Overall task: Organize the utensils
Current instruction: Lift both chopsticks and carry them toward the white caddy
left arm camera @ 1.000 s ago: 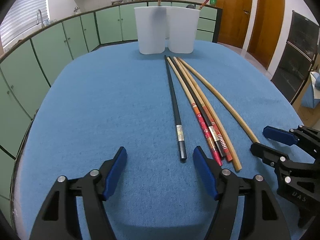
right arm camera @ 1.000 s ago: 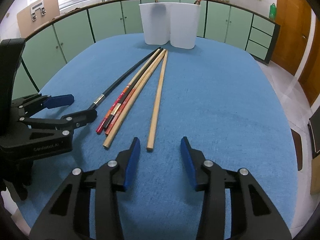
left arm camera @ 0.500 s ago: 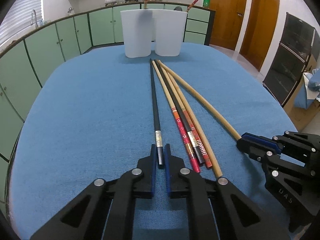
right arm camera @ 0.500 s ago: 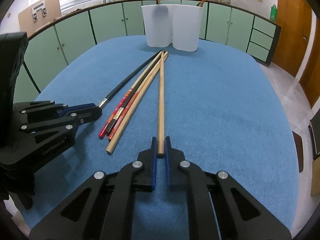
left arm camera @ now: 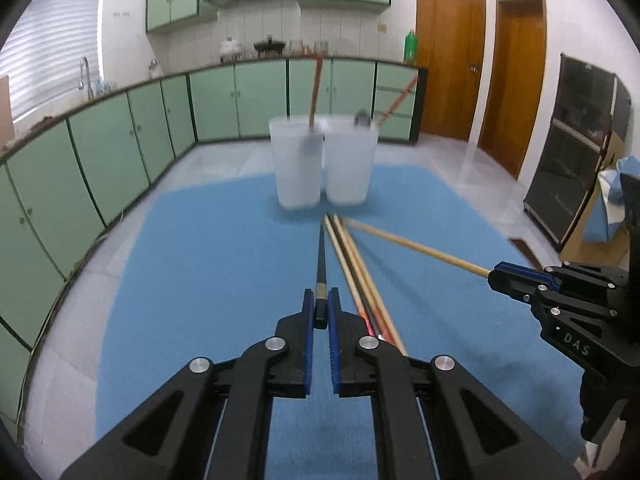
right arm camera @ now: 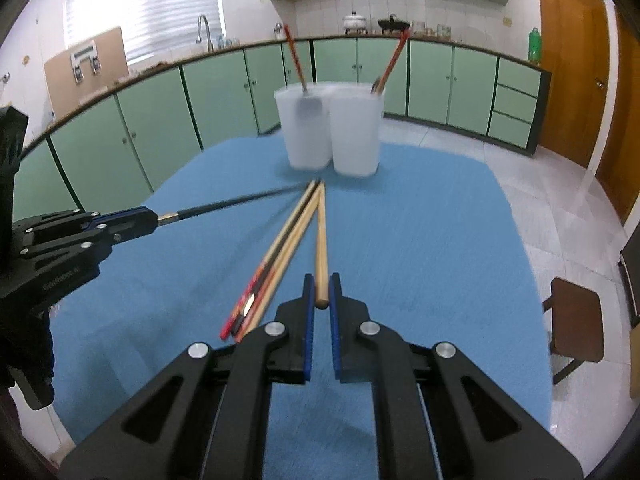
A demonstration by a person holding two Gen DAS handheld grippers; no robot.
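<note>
My left gripper [left arm camera: 319, 312] is clenched on the near end of the black chopstick [left arm camera: 321, 264], its blue pads pressing both sides of the butt; the stick runs toward twelve o'clock, its far tip pointing at the two white cups [left arm camera: 325, 164]; my right gripper [right arm camera: 320, 294] is likewise clamped on the butt of the plain wooden chopstick [right arm camera: 321, 240], which also heads toward twelve o'clock; in the left wrist view that same wooden stick slants in from the right gripper at three o'clock; just right of the black chopstick, between the two held ones, the remaining chopsticks [left arm camera: 362, 280] lie bundled on the blue tablecloth [left arm camera: 200, 280], some with red patterned ends, all fanning toward the cups; the cups stand side by side, touching, at the cloth's far edge, each holding a red-handled utensil [right arm camera: 294, 58] that leans outward; beyond them, green cabinets [right arm camera: 160, 132] curve from nine to two o'clock.
</note>
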